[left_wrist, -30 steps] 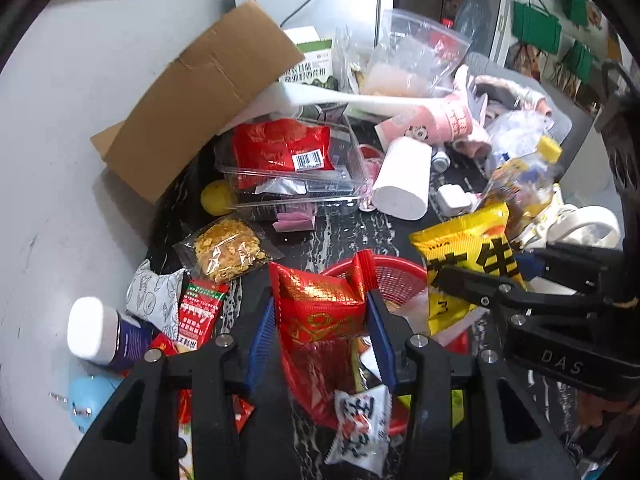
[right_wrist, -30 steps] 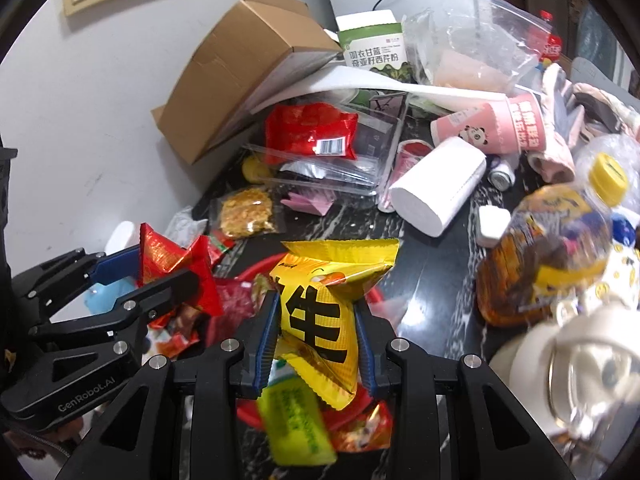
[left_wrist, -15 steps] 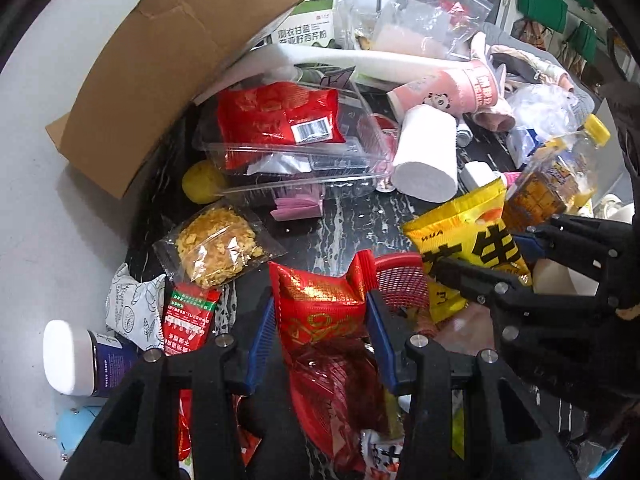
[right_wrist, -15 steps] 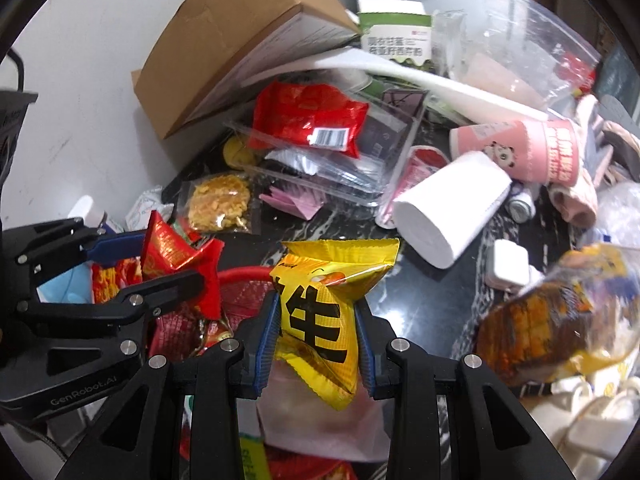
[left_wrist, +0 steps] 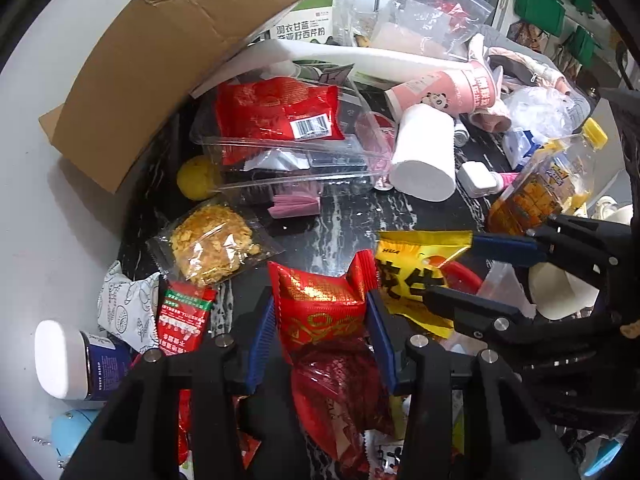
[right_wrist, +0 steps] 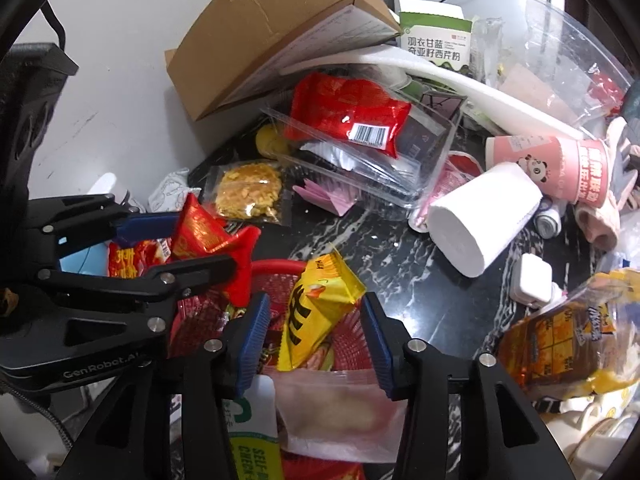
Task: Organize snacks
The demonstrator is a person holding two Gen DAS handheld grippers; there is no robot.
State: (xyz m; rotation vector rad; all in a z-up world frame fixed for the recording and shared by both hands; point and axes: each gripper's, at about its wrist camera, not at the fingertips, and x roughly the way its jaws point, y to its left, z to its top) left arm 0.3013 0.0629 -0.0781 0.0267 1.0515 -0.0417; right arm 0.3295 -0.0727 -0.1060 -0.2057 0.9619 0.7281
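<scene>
Yellow snack packet [right_wrist: 316,312] tips loose over the red basket [right_wrist: 280,268], meant to drop in with the other snacks. Right gripper [right_wrist: 316,334] has just been opening, pads clear of it. Left gripper [left_wrist: 322,336] pinches a red packet [left_wrist: 320,312] above the basket, probably next in. Clutter around: paper roll [right_wrist: 480,220], cardboard box [right_wrist: 260,32].

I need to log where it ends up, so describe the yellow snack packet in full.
The yellow snack packet is a small, glossy, crinkled plastic pouch with large black characters and a crimped top seam. It hangs tilted over the red basket, top corner pointing up and right. The right gripper has just been opening: its blue-padded fingers stand apart on either side, no longer pressing it. Its lower end rests among the packets in the basket.
</scene>
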